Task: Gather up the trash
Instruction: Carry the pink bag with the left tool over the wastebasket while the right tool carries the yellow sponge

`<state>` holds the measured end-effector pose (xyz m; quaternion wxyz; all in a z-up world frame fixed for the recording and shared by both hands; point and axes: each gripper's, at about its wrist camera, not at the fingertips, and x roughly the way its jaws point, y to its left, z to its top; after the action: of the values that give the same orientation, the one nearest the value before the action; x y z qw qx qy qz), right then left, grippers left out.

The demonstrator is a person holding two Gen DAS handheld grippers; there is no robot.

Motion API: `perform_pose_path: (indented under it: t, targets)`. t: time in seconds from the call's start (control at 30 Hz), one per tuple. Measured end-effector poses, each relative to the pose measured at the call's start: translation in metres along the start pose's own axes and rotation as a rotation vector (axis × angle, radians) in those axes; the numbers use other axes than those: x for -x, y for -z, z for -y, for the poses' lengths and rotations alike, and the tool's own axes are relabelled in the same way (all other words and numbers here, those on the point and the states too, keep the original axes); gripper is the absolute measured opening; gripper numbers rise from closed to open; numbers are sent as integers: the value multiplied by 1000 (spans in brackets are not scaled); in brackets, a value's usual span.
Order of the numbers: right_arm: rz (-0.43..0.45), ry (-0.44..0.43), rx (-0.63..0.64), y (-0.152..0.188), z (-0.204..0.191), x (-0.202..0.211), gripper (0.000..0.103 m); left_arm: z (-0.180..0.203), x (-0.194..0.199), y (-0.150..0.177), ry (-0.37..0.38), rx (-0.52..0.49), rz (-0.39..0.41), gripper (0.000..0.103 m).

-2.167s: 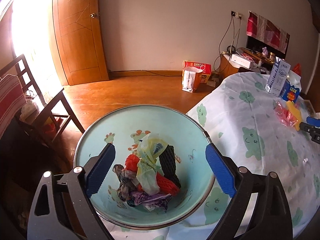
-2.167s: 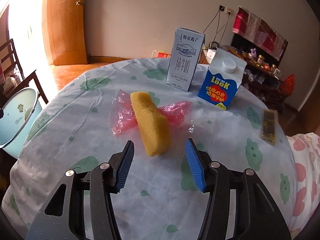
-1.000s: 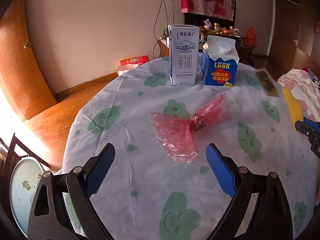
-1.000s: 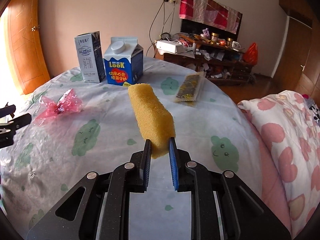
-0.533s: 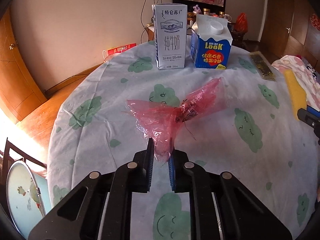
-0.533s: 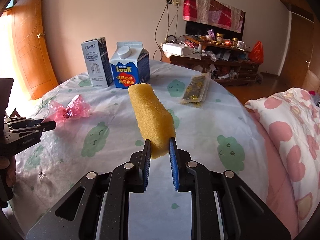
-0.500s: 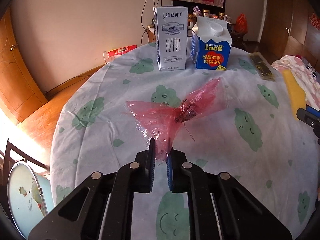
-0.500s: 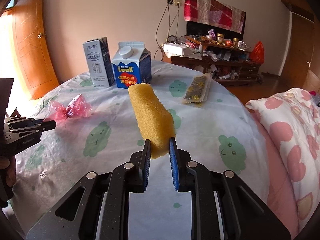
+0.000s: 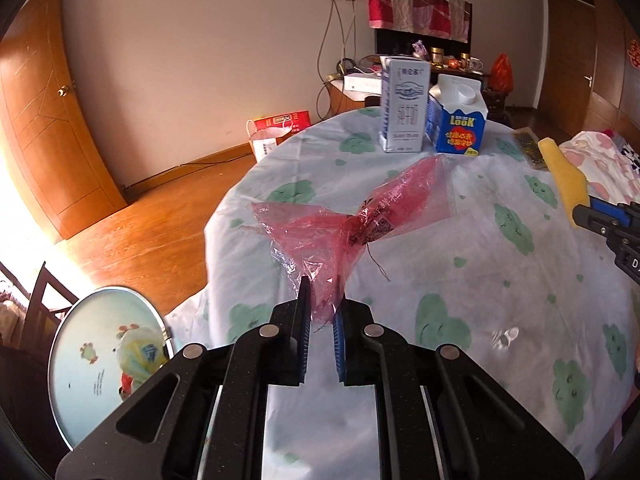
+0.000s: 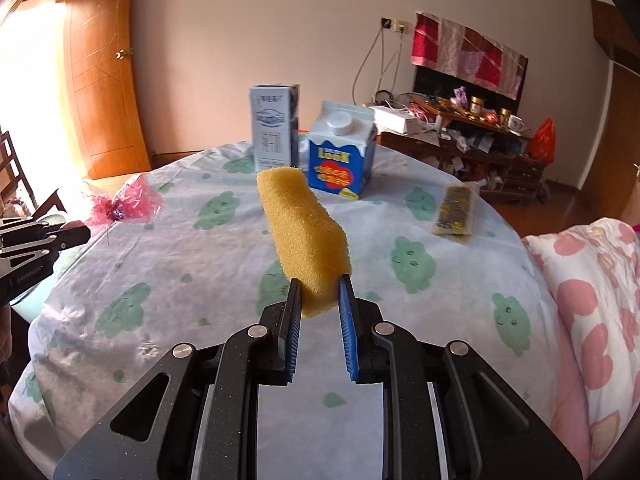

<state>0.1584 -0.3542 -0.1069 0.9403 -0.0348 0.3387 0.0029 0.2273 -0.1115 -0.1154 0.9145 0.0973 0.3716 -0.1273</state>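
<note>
Both grippers loaded; nothing from this pair binned yet.

Left gripper clenched on pink plastic wrapper, lifted off table; right gripper clamped on yellow sponge, held aloft. Bin at 8 o'clock in left view, already holding scraps. Left on table: grey carton, blue carton at 1 o'clock, flat packet.
</note>
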Motion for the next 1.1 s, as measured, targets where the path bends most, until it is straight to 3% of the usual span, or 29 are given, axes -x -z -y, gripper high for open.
perform_pose_path:
  t: [0.7, 1.1]
  targets:
    - [24, -143, 138, -13, -109, -6, 19, -77, 34, 37, -77, 133, 37, 10]
    - [26, -190, 211, -17, -152, -12, 19, -115, 47, 58, -116, 190, 36, 10]
